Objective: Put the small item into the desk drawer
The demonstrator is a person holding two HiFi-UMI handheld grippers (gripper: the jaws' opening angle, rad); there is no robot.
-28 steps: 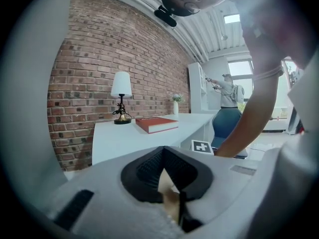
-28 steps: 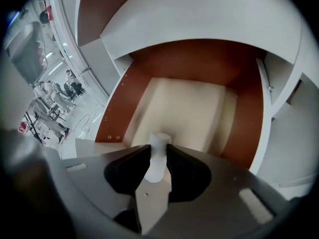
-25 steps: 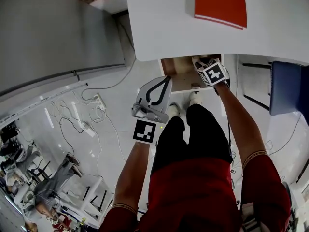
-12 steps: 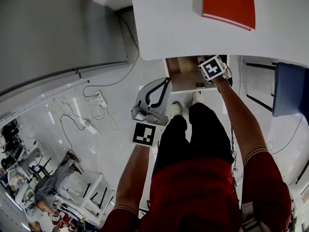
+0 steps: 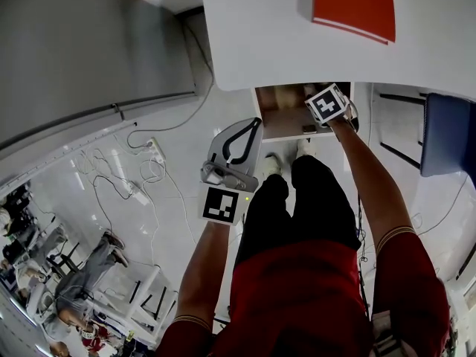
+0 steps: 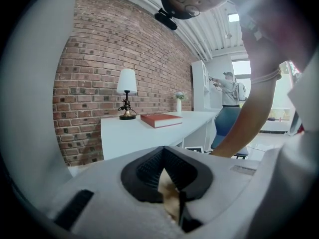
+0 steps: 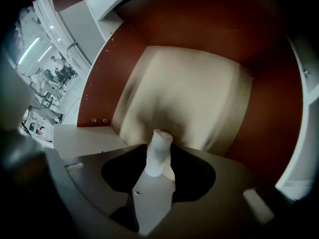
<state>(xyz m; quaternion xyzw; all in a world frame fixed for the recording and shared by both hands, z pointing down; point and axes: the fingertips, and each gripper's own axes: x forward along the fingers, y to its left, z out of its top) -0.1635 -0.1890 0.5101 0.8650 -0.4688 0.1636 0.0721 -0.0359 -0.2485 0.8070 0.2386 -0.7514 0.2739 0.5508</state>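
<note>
Inside the drawer (image 7: pixel 199 88), small item (image 7: pixel 158 153) points downward within right claw (image 7: pixel 159 176) (jaws just opened).

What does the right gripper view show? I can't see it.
A small white item sits between the jaws of the right hand-held gripper, which have just been opening, above the pale floor of an open desk drawer with reddish-brown walls.

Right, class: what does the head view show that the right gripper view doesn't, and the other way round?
Only the head view: the red book on the desktop, the blue chair, the left gripper. Only the right gripper view: a small white item between the right gripper's tongs, which have just been opening and stand apart, not pressing it. Both: the open drawer with its pale bottom, and the right gripper itself.
</note>
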